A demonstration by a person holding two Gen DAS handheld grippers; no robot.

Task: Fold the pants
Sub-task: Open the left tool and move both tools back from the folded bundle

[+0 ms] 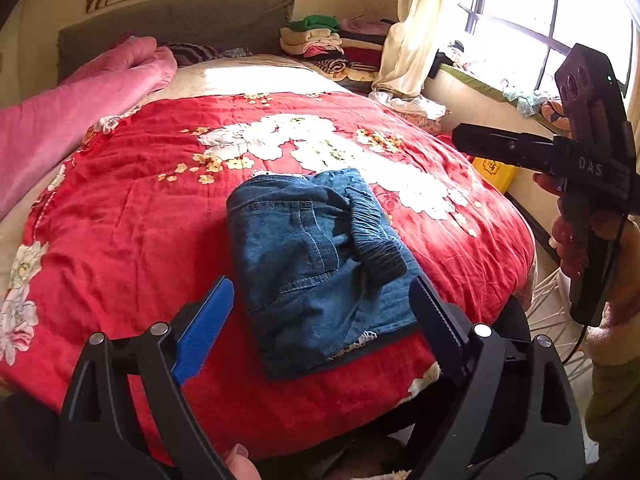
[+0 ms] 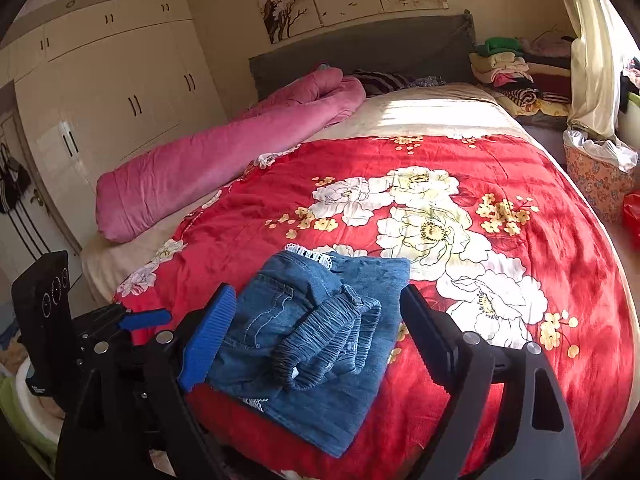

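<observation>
At the bottom of the left wrist view, the left gripper (image 1: pixel 324 320) points forward over the near edge of the bed, with its jaws wide apart and holding nothing; one blue finger pad (image 1: pixel 204 328) stands at lower left and one black finger at lower right. The right gripper (image 2: pixel 316 340) has the same pose in its own view, low in the frame, jaws wide apart and empty. Between the fingers in both views lies one pair of pants (image 1: pixel 316 264), blue denim, folded into a compact bundle with the elastic waistband (image 2: pixel 328 344) bunched on top. It rests on the red blanket (image 1: pixel 120 220) with white flowers, near the lower middle of the frame. In the left wrist view the right gripper appears at the right edge, held in a hand (image 1: pixel 572 248) above the side of the bed. Farther back, one rolled pink quilt (image 2: pixel 208 168) lies along the left side. At upper right, beside the headboard (image 2: pixel 360 52), there is a stack of folded clothes (image 2: pixel 504 68).
</observation>
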